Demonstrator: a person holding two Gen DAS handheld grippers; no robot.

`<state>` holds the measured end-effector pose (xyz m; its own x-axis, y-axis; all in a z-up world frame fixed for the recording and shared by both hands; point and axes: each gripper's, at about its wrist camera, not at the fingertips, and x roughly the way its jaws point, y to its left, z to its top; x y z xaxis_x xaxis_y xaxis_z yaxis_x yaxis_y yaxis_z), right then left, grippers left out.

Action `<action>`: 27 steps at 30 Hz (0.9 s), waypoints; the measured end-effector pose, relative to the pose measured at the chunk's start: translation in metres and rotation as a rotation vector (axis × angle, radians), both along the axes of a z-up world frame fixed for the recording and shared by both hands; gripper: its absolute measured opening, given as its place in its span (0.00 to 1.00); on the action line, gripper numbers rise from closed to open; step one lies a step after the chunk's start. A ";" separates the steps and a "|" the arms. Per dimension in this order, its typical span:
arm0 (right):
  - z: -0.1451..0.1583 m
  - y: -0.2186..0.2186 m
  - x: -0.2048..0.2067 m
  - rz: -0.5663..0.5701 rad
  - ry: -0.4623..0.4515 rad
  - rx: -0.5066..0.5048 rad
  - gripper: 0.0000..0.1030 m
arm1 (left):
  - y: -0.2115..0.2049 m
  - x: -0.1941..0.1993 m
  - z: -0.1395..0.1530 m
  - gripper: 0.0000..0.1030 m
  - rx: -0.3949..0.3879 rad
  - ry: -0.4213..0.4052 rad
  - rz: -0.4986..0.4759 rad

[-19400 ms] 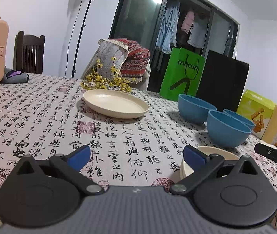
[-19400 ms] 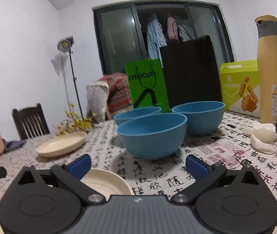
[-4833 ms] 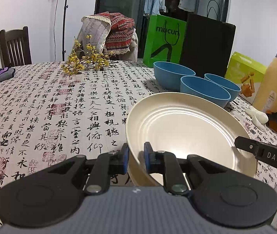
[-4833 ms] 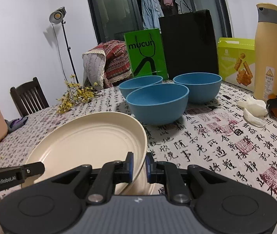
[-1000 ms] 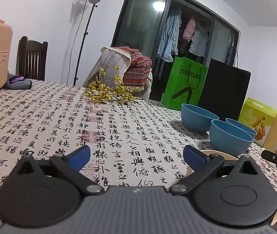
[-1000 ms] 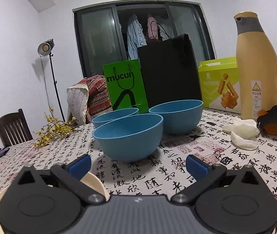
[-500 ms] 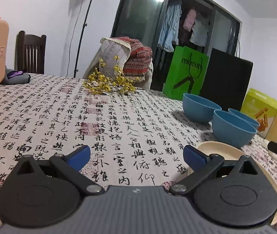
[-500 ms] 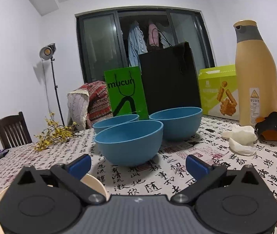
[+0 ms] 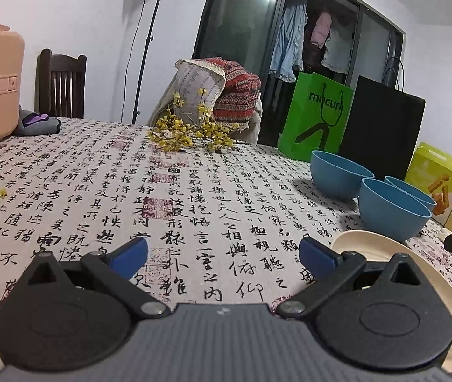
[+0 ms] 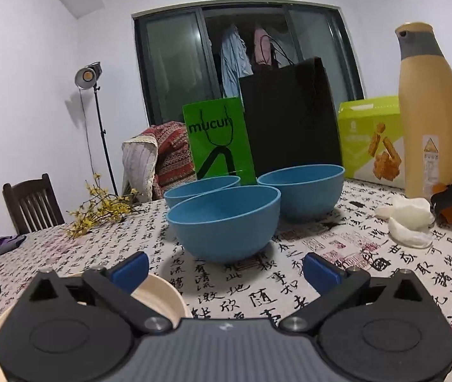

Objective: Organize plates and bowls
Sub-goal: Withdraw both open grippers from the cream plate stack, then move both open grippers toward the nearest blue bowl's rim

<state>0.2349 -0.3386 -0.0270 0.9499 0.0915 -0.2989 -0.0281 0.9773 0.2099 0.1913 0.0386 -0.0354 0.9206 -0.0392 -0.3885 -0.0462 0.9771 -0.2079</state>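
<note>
Tabletop (image 9: 105, 191) under a calligraphy-print cloth. Directly on it: three blue bowls (image 10: 224, 224) clustered together; nearer the camera than the bowls, cream plates (image 9: 372, 248); behind the bowls, a green bag (image 10: 218, 140) and black bag (image 10: 289, 117); left of the bowls, yellow flower sprigs (image 9: 191, 132); right of them, a tan bottle (image 10: 433, 114).

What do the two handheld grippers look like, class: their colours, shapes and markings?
The left gripper and right gripper look alike: a grey ribbed body, two black rounded teardrop-shaped housings with circular insets, black link arms on silver pivot pins, and blue pads on the fingers. A small white mark sits at the centre of each body. No cables or sleeves show.
</note>
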 end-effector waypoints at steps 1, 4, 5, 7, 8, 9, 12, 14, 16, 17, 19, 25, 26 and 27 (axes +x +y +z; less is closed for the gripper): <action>0.000 0.001 -0.001 -0.007 -0.007 -0.001 1.00 | 0.000 -0.001 0.000 1.00 -0.001 -0.004 0.003; 0.000 0.005 -0.005 -0.028 -0.034 -0.012 1.00 | 0.001 -0.002 0.000 1.00 -0.013 -0.011 -0.004; 0.000 0.006 -0.007 -0.036 -0.047 -0.014 1.00 | 0.002 -0.003 0.000 1.00 -0.019 -0.014 -0.019; 0.000 0.007 -0.012 -0.046 -0.075 -0.018 1.00 | 0.001 -0.003 0.000 1.00 -0.021 -0.014 -0.042; 0.000 0.008 -0.014 -0.053 -0.090 -0.021 1.00 | 0.001 -0.003 0.001 1.00 -0.021 -0.015 -0.054; 0.000 0.009 -0.016 -0.063 -0.102 -0.023 1.00 | 0.001 -0.004 0.001 1.00 -0.023 -0.018 -0.064; 0.001 0.010 -0.019 -0.089 -0.123 -0.032 1.00 | 0.000 -0.004 0.000 1.00 -0.031 -0.021 -0.085; 0.001 0.009 -0.019 -0.103 -0.127 -0.032 1.00 | 0.000 -0.003 0.000 1.00 -0.033 -0.020 -0.093; 0.001 0.009 -0.019 -0.096 -0.127 -0.032 1.00 | -0.001 -0.004 0.000 1.00 -0.030 -0.026 -0.096; 0.001 0.009 -0.018 -0.085 -0.125 -0.035 1.00 | -0.002 -0.004 0.001 1.00 -0.027 -0.028 -0.091; 0.002 0.011 -0.015 -0.050 -0.107 -0.050 1.00 | -0.003 -0.007 0.002 1.00 -0.014 -0.039 -0.067; 0.005 0.009 0.004 0.029 0.000 -0.047 1.00 | -0.017 -0.009 0.017 1.00 -0.030 -0.001 -0.115; 0.006 0.006 0.006 0.034 0.011 -0.035 1.00 | -0.022 -0.009 0.023 1.00 -0.037 0.001 -0.136; 0.008 0.002 0.007 0.037 0.016 -0.020 1.00 | -0.027 -0.010 0.029 1.00 -0.033 -0.005 -0.148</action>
<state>0.2415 -0.3367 -0.0193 0.9412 0.1204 -0.3157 -0.0615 0.9798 0.1905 0.1812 0.0118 -0.0064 0.9059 -0.1870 -0.3799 0.0987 0.9657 -0.2400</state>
